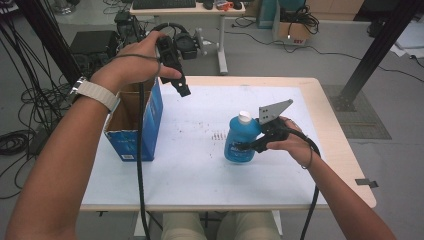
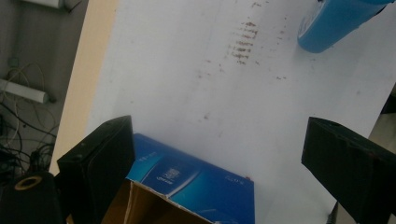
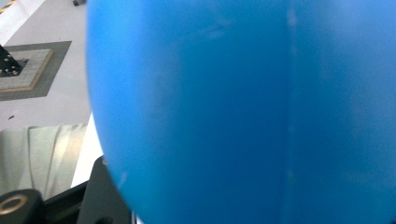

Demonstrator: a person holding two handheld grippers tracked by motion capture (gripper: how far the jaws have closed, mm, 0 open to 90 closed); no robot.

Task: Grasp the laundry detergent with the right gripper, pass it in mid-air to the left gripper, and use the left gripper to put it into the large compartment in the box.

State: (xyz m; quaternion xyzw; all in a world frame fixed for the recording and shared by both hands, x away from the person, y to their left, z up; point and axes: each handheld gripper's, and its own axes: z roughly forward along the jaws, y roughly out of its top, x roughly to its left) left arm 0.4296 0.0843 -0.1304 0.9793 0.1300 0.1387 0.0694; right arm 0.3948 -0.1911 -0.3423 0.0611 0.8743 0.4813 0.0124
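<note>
1. Two pairs of tongs are in play. My right tongs (image 1: pixel 246 146) sit at the blue bottle (image 1: pixel 240 140), which stands on the table (image 1: pixel 190 170) right of centre, white cap (image 1: pixel 244 117) up, so its long axis runs vertical.
2. Right tongs, state: they reach in from the bottle's right side at mid-body. In the right gripper view the blue wall (image 3: pixel 243 112) presses right up to the camera. I judge them closed on the bottle, though the far jaw is hidden behind it.
3. Left tongs (image 1: pixel 181 89): jaws spread wide apart with nothing between them, held in the air above the open cardboard box (image 1: pixel 135 125) at the table's left edge.
4. Deciding relation: the box lies well to the left of the bottle, its open top facing up. The right hand (image 1: pixel 290 142) is the nearer to the bottle; any transfer runs leftward across bare table.
</note>
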